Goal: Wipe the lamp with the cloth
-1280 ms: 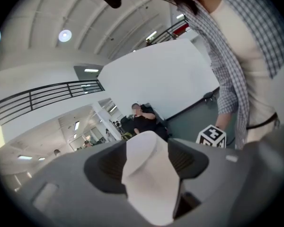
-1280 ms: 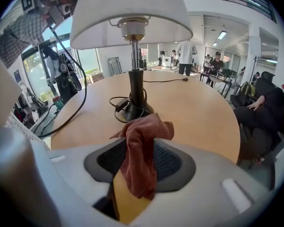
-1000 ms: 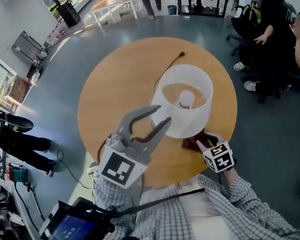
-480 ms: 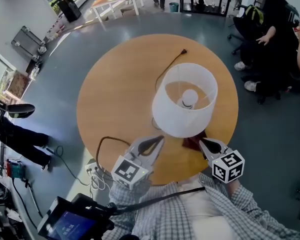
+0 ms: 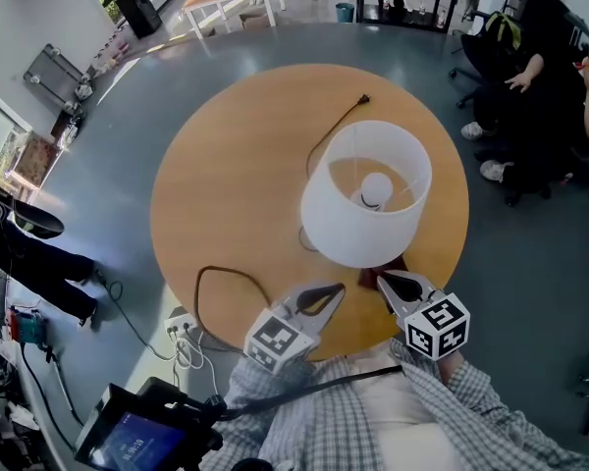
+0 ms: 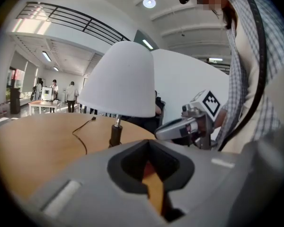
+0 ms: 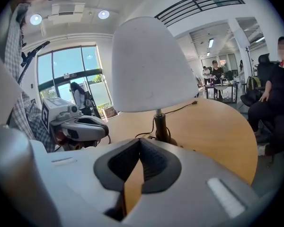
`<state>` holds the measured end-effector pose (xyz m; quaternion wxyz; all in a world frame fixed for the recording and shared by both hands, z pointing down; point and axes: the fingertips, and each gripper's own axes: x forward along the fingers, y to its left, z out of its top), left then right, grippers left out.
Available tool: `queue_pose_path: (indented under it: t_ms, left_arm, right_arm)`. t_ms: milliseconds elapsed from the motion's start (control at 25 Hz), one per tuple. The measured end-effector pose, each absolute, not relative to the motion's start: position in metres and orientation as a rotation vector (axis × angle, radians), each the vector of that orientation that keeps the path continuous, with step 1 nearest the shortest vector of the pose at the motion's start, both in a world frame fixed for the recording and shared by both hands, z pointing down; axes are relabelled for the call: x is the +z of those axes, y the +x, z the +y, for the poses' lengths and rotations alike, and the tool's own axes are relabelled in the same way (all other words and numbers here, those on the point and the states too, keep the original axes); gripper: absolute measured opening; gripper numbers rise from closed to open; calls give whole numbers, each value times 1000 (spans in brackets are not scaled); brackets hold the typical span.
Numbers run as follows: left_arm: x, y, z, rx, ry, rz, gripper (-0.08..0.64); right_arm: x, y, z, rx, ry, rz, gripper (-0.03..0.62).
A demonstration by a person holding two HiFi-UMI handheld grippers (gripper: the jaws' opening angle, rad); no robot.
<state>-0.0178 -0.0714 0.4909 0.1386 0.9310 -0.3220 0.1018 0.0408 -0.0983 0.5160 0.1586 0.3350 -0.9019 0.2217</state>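
Lamp (image 5: 365, 194) stands upright on the round worktop (image 5: 236, 165), approx 4 o'clock from its centre, white shade on, cord (image 5: 329, 135) trailing off toward 12. Cloth (image 5: 371, 280), dark red, lies on the worktop at the lamp's 6 o'clock. From the head view it's half tucked under the shade's rim.

Changes in the last sec:
- L gripper (image 5: 338, 289) was up high w/ jaws spread wide beside the shade. It's now dropped low to the near edge, at the lamp's 7 o'clock, jaws pressed together.
- R gripper (image 5: 383, 279) was nose-down at the cloth w/ jaws apart. Now it's lifted a bit and sits at the lamp's 6 o'clock, just over the cloth, jaws also together.

Both gripper views show only worktop through the slit between the pads, so neither has the cloth, as far as I can tell.

Meaning for the task: nothing is rubbing the lamp right now, and the cloth is loose on the worktop, not in either gripper. That fits 2 readings: cloth put down after a wipe, or a grab at it that came away w/ nothing. Can't tell which from this. Both grippers point toward the lamp base, close together, by the worktop's 6 o'clock edge.
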Motion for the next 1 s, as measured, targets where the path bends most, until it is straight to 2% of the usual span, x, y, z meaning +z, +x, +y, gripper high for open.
queue_pose_path:
  t_ms: [1000]
  left_arm:
    - [493,-19,-67,340,2655,-900,5]
  right_arm:
    - [528,34,-95,609,867,-2558,5]
